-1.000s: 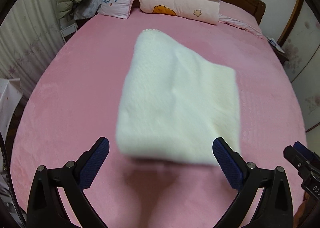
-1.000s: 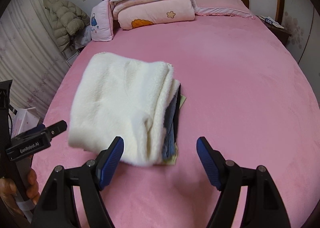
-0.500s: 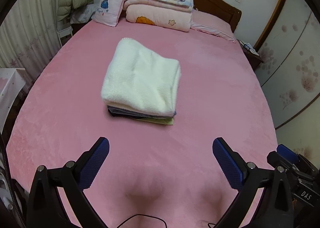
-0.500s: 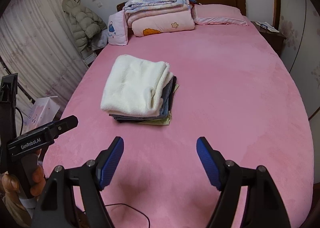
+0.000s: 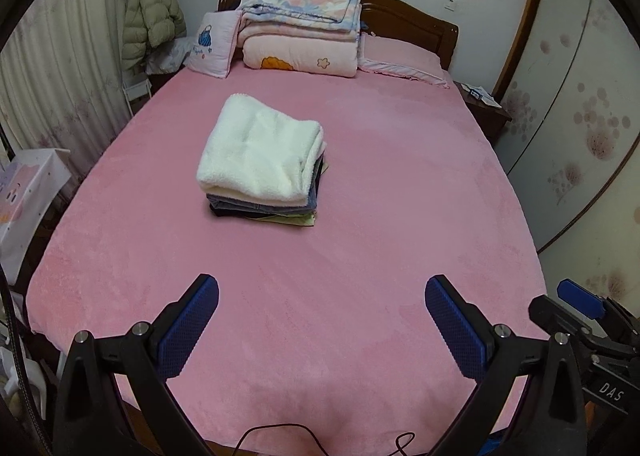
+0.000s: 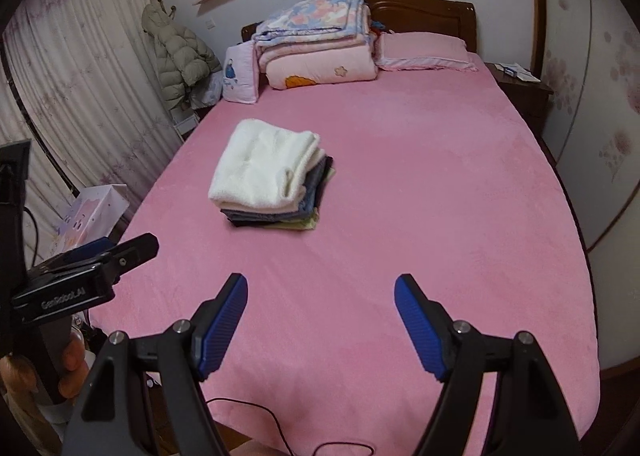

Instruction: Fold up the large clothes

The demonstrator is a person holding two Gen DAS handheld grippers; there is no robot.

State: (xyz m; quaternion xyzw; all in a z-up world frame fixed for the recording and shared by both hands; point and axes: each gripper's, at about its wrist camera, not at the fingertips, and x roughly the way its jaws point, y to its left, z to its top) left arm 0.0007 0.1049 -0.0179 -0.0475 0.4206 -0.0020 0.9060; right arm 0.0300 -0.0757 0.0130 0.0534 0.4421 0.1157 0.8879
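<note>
A folded white fleece garment (image 5: 260,153) tops a stack of folded clothes (image 5: 276,213) in the middle-left of the pink bed (image 5: 360,236). It also shows in the right wrist view (image 6: 264,171), above darker folded layers (image 6: 292,215). My left gripper (image 5: 322,322) is open and empty over the bed's foot, well back from the stack. My right gripper (image 6: 320,320) is open and empty too, also near the foot. The left gripper's body (image 6: 80,276) shows at the left of the right wrist view.
Folded quilts (image 5: 300,35) and pillows (image 5: 400,59) lie at the headboard. A padded jacket (image 5: 150,19) hangs by curtains on the left. A nightstand (image 5: 480,107) stands right of the bed; a white box (image 6: 92,211) stands left. A black cable (image 5: 280,434) lies at the foot.
Both grippers have pulled back and up from the clothes stack toward the foot of the bed. The white garment stays on the stack, free of both.
</note>
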